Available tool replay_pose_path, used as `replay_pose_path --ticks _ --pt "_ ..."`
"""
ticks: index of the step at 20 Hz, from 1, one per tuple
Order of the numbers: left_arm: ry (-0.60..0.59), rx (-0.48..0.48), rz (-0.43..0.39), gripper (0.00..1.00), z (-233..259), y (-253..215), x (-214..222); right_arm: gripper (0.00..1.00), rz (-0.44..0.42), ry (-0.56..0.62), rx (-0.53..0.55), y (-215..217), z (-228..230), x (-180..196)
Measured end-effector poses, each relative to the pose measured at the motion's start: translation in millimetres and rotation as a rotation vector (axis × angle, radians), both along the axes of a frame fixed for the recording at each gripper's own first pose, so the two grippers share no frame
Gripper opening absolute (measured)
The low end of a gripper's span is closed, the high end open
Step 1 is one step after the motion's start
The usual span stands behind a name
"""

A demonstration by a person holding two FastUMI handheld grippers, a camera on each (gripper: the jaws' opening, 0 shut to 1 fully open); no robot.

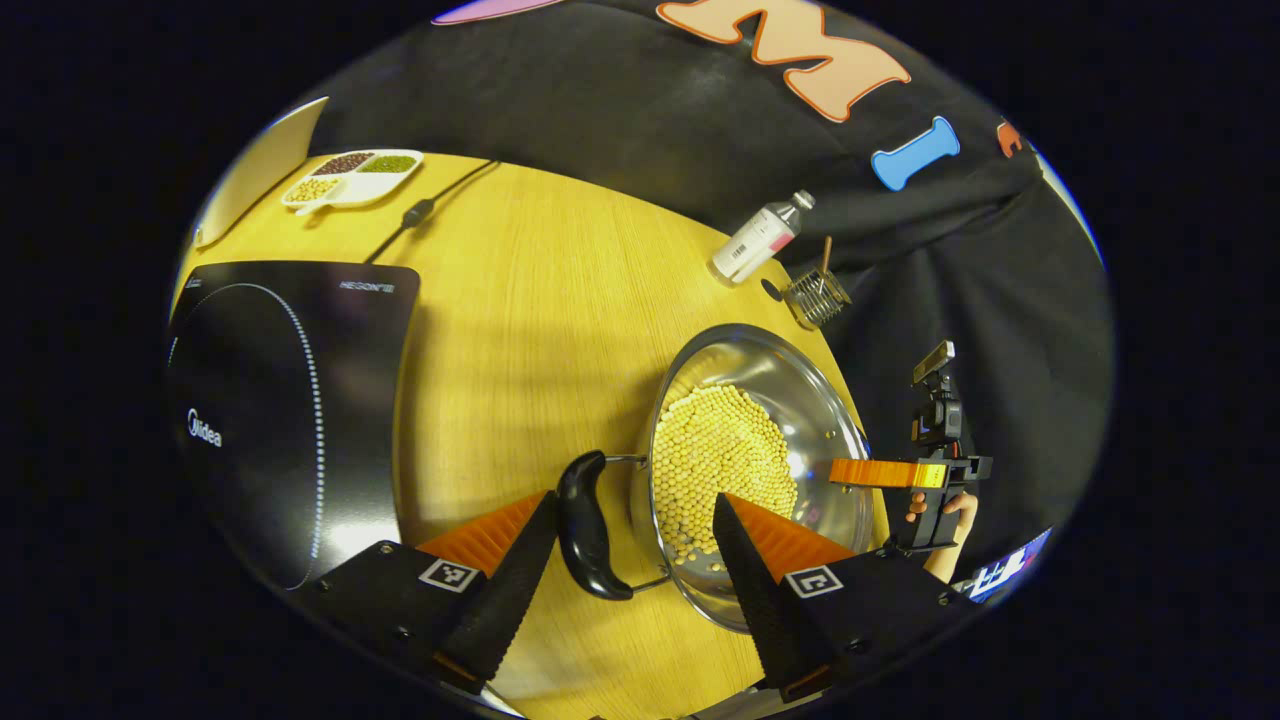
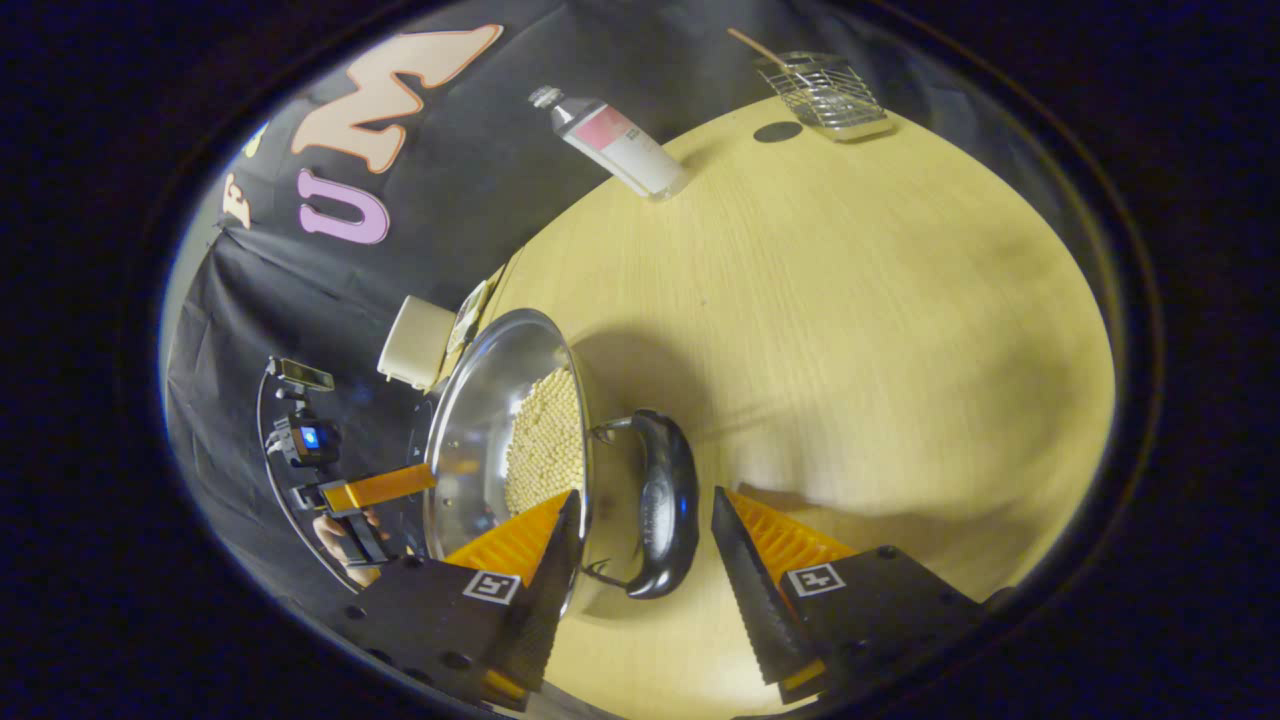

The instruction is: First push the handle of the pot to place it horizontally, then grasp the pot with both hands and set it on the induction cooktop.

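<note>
A steel pot (image 1: 800, 420) holding pale beans sits on the wooden table right of the black induction cooktop (image 1: 290, 410). Its near black handle (image 1: 585, 525) lies between the fingers of my left gripper (image 1: 635, 560), which is open; one finger reaches over the pot's rim. Across the pot, a hand holds my right gripper (image 1: 880, 472). In the right gripper view the pot (image 2: 490, 410) shows its other black handle (image 2: 665, 505) inside my open right gripper (image 2: 645, 565), close to neither finger. The left gripper (image 2: 375, 488) shows beyond the pot.
A divided tray of beans (image 1: 350, 178) and the cooktop's cable (image 1: 420, 210) lie at the table's far end. A bottle (image 1: 760, 238) and a wire basket (image 1: 815, 295) stand by the table edge near the pot. The bare tabletop (image 2: 850, 300) spreads to the right.
</note>
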State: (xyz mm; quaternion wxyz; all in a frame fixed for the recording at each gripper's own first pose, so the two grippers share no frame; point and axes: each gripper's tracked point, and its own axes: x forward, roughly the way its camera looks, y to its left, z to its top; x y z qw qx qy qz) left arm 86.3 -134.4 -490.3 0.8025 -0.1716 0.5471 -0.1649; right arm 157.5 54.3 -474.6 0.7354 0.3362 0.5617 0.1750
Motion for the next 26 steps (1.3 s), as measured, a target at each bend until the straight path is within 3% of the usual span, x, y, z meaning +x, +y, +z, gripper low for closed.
replay_pose_path --ticks 3,4,5,7,8,9,11,12,13,14,25,26 --pt "0.025 0.021 -0.026 0.87 -7.8 -4.4 -1.5 0.69 -0.024 0.009 0.029 8.0 1.9 -0.6" --pt "0.021 0.03 -0.029 0.9 -9.3 -3.3 0.5 0.56 -0.037 0.011 0.025 5.6 1.0 1.8" --pt "0.018 0.039 -0.027 0.83 -11.2 -1.2 2.8 0.46 -0.039 0.008 0.021 6.8 -2.2 4.9" --pt "0.022 0.051 -0.002 0.79 -14.1 2.6 8.0 0.49 -0.066 0.047 0.045 11.8 -6.5 4.0" --pt "0.027 0.067 0.006 0.72 -19.2 7.6 10.1 0.52 -0.064 0.065 0.061 10.3 -3.6 1.3" --pt "0.033 0.062 0.03 0.56 -20.0 8.4 14.1 0.46 -0.076 0.078 0.075 9.9 -4.6 -1.7" --pt "0.057 0.055 0.073 0.58 -20.2 8.2 13.8 0.46 -0.114 0.069 0.086 10.3 -2.8 5.5" --pt "0.047 0.052 0.08 0.54 -18.9 8.5 16.8 0.47 -0.116 0.053 0.07 9.9 -2.8 4.8" --pt "0.03 0.05 0.083 0.53 -19.4 8.8 20.4 0.39 -0.115 0.046 0.046 9.6 -2.6 2.0" --pt "0.021 0.048 0.088 0.52 -18.1 8.4 23.6 0.46 -0.1 0.048 0.021 10.6 -6.0 -2.2" --pt "-0.059 0.034 0.034 0.53 33.7 3.9 12.4 0.46 -0.143 -0.064 -0.027 11.7 -3.2 7.0" --pt "-0.061 0.039 0.033 0.53 41.0 9.2 9.3 0.4 -0.138 -0.074 -0.031 11.3 -3.3 6.4"
